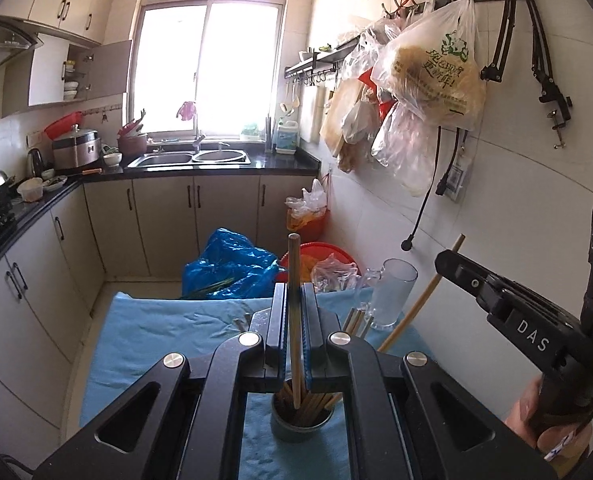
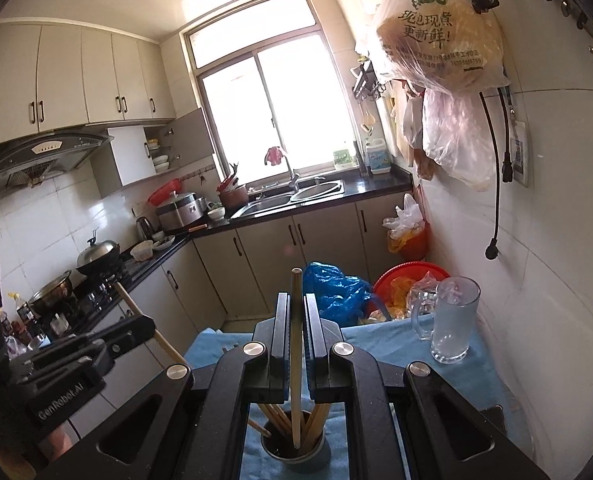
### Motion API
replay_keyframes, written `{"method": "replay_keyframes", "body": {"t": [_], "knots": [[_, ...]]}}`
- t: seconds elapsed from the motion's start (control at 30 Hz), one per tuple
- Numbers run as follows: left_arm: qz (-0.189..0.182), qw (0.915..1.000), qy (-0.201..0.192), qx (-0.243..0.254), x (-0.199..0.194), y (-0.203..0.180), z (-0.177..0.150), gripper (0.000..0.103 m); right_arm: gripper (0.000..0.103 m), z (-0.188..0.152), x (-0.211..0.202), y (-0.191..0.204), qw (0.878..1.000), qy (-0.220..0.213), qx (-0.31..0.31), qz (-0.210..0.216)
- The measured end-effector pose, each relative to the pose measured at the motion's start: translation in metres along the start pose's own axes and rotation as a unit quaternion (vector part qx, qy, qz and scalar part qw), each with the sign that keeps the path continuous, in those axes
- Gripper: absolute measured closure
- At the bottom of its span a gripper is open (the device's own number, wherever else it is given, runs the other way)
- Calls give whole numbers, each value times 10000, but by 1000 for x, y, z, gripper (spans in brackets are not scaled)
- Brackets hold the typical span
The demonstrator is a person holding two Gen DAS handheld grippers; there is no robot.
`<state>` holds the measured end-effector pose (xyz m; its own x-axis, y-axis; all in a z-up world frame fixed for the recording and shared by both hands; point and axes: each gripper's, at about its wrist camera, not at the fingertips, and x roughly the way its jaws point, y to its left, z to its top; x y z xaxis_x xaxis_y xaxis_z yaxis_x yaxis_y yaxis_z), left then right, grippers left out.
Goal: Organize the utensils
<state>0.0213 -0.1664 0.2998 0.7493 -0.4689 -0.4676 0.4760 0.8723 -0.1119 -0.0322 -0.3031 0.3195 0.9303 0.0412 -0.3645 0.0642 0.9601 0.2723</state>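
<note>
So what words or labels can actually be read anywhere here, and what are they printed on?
"DAS": on the right claw, side of its body.
"GenRobot.AI": on the left claw, side of its body.
"现包现煮 更新鲜!": green print on the hanging plastic bag.
Smaller lines under it, the wall tag and the bottle label: too blurred.

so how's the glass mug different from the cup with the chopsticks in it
The glass mug is clear; the cup is dark and opaque. The glass mug has a handle; none shows on the cup. The glass mug holds no chopsticks, while the cup holds a bundle of wooden chopsticks. The glass mug stands near the wall, the cup right under the cameras. Both stand upright on the blue cloth.
</note>
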Motion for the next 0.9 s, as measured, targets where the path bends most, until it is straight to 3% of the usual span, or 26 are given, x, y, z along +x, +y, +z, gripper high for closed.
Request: {"method": "replay_keyframes", "body": {"t": [0.4, 0.9], "knots": [[32, 9996, 264, -33, 43, 3, -24, 97, 96, -21, 32, -11, 9999, 121, 63, -85], [142, 9990, 432, 34, 57, 3, -56, 97, 96, -49, 62, -29, 9984, 532, 164, -66]]}}
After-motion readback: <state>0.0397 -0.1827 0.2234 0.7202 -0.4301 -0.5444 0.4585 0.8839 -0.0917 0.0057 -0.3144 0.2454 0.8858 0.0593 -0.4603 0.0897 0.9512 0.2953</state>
